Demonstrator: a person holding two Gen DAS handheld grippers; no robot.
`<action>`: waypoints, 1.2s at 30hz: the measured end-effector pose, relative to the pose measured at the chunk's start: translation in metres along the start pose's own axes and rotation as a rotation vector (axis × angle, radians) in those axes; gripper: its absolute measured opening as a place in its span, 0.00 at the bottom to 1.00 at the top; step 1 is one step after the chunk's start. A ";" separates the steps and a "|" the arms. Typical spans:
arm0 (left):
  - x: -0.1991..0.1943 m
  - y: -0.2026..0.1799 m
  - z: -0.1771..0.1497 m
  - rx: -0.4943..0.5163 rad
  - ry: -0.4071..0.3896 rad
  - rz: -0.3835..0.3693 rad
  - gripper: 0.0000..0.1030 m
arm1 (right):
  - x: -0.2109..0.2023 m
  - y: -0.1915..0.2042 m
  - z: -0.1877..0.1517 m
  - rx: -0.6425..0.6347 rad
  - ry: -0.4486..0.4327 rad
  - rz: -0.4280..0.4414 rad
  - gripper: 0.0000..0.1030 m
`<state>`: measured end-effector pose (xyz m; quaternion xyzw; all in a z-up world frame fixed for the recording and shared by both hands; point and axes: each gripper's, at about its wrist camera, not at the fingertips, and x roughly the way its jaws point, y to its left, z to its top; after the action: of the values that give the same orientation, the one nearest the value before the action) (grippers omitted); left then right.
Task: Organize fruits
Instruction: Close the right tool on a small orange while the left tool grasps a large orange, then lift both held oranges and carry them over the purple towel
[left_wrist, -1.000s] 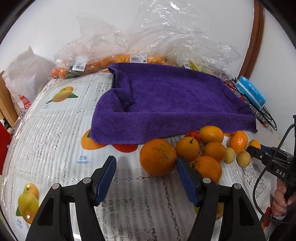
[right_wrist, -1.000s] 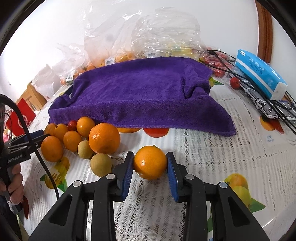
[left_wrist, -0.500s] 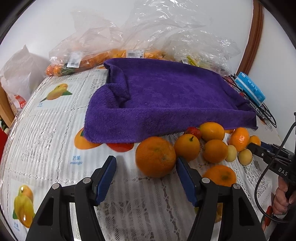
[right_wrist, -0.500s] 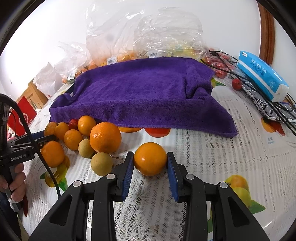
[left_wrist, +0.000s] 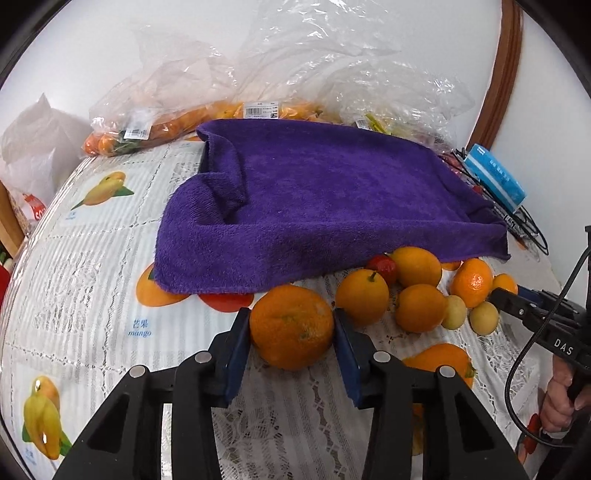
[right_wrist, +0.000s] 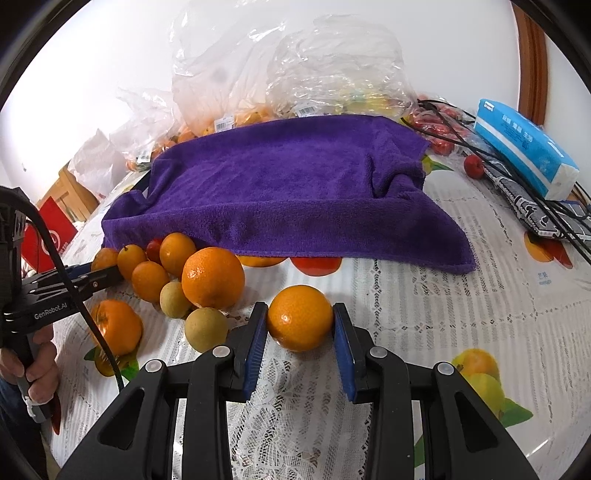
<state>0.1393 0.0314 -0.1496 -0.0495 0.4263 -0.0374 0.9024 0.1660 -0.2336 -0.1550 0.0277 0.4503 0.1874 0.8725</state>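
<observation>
Two oranges, one between the pads of each tool, both on the bench.

The big orange (left_wrist: 291, 326) sits dead ahead in my left tool (left_wrist: 291, 334), whose jaws are closing, pads touching its sides; it has a dimpled, matte, near-round skin. My right tool (right_wrist: 300, 325) is clenched on the smaller, glossier orange (right_wrist: 300, 318). Neither has a long axis, so approach angle matters little. Beside them lies the fruit pile (right_wrist: 155, 275), then the plush purple towel (left_wrist: 325, 206) behind, on the lacy bench (left_wrist: 85, 280).
</observation>
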 end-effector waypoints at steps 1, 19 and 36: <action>-0.001 0.001 -0.001 -0.006 0.000 -0.001 0.40 | -0.001 0.000 0.000 0.000 -0.001 -0.001 0.34; -0.039 0.015 0.000 -0.064 -0.070 0.054 0.40 | -0.049 0.019 0.011 -0.014 -0.088 -0.039 0.34; -0.103 -0.004 0.009 -0.090 -0.135 0.058 0.40 | -0.132 0.052 0.010 -0.024 -0.195 -0.071 0.34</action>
<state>0.0807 0.0392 -0.0647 -0.0801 0.3672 0.0116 0.9266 0.0892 -0.2302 -0.0354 0.0195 0.3617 0.1581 0.9186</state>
